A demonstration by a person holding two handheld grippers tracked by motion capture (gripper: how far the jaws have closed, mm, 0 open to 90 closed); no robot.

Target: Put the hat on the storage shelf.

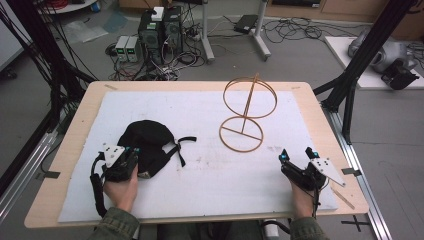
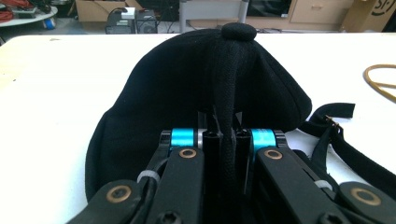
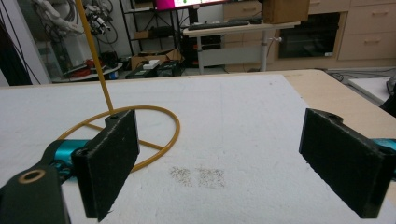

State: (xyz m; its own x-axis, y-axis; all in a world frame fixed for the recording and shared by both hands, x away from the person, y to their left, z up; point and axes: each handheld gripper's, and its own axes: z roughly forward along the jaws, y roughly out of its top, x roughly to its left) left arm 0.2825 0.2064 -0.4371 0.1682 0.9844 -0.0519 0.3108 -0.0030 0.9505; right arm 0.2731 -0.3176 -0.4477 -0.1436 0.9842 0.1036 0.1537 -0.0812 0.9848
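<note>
A black cap (image 1: 148, 142) lies on the white mat (image 1: 210, 115) at the left, its strap (image 1: 180, 147) trailing to the right. My left gripper (image 1: 131, 155) is shut on a pinched fold of the cap (image 2: 219, 93), with the cap's top button (image 2: 238, 31) facing away. A golden wire stand (image 1: 247, 112), with a ring base, an upright rod and a ring on top, stands at centre right. My right gripper (image 1: 296, 156) rests open near the mat's right front; its pads (image 3: 112, 163) frame the stand's base ring (image 3: 140, 135).
The mat covers most of a wooden table (image 1: 310, 100). Black frame posts (image 1: 370, 45) rise beside the table at left and right. Computers and cables (image 1: 160, 35) sit on the floor beyond the far edge. A faint stain (image 3: 198, 176) marks the mat.
</note>
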